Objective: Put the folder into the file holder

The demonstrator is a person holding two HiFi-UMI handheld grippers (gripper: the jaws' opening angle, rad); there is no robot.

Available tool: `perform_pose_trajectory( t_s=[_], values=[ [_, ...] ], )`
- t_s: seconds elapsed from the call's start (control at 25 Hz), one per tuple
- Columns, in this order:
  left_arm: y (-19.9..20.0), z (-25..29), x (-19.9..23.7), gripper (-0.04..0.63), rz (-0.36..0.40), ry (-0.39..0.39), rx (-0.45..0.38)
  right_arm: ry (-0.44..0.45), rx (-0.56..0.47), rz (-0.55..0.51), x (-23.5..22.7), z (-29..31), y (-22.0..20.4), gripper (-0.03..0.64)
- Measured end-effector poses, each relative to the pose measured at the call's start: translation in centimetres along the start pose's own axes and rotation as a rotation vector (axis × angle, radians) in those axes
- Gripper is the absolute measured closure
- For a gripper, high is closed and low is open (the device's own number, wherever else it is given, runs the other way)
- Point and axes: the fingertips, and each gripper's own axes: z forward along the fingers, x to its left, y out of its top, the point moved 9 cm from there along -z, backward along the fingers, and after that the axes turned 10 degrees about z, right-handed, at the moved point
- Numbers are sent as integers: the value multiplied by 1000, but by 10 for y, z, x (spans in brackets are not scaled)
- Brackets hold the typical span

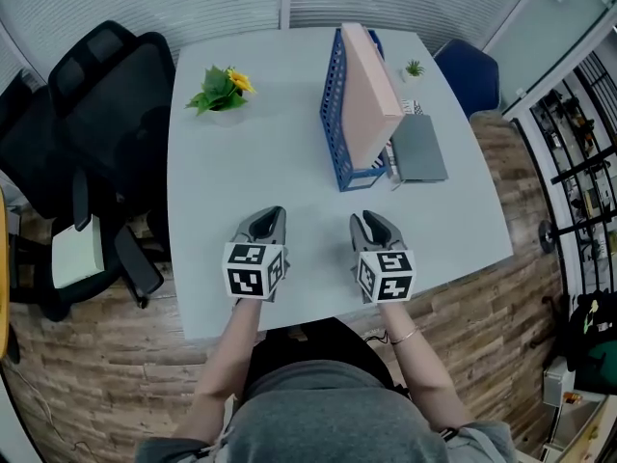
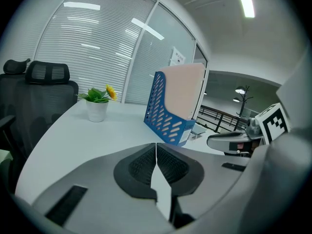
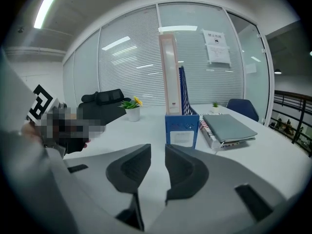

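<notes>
**Folder upright in the holder, both grippers empty**

Head view: the pink folder (image 1: pixel 368 85) stands on edge inside the blue file holder (image 1: pixel 333 114), well ahead of the right gripper (image 1: pixel 371 220) and ahead and to the right of the left gripper (image 1: pixel 270 215). Both grippers hover over the near edge of the table (image 1: pixel 241 172), well apart from the holder. Judged from this, the task looks done.

Left gripper view: the left gripper's jaws meet, with nothing between them. The folder (image 2: pixel 183 89) rises above the holder's perforated wall (image 2: pixel 158 111), ahead and slightly right.

Right gripper view: the jaws stand narrowly apart around bare air. The folder's spine (image 3: pixel 169 77) faces the gripper almost straight ahead, with a stack of grey books (image 3: pixel 229 126) just to the right of the holder.

The folder looks thick, stiff and board-covered, probably weighty if filled and smooth enough to slip. If it needs moving, the exposed top edge near the spine seems the best hold.
</notes>
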Motion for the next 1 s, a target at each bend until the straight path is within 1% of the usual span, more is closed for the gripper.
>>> perform_pose_trajectory(
  t_s=[0.16,0.52,0.68,1.0],
  values=[
    [-2,0,-3,571,5,-13,9,-13,-13,15,0,-9,-6,608],
    [-5,-3,-5,571,-9,-29,15,13,12,44,10,-21,-18,612],
    [-5,-4,-4,571,-8,-27,18,27,34,52,14,-21,-19,614],
    [-7,-7,-2,571,-5,-16,26,26,45,58,16,-22,-19,614]
  ],
)
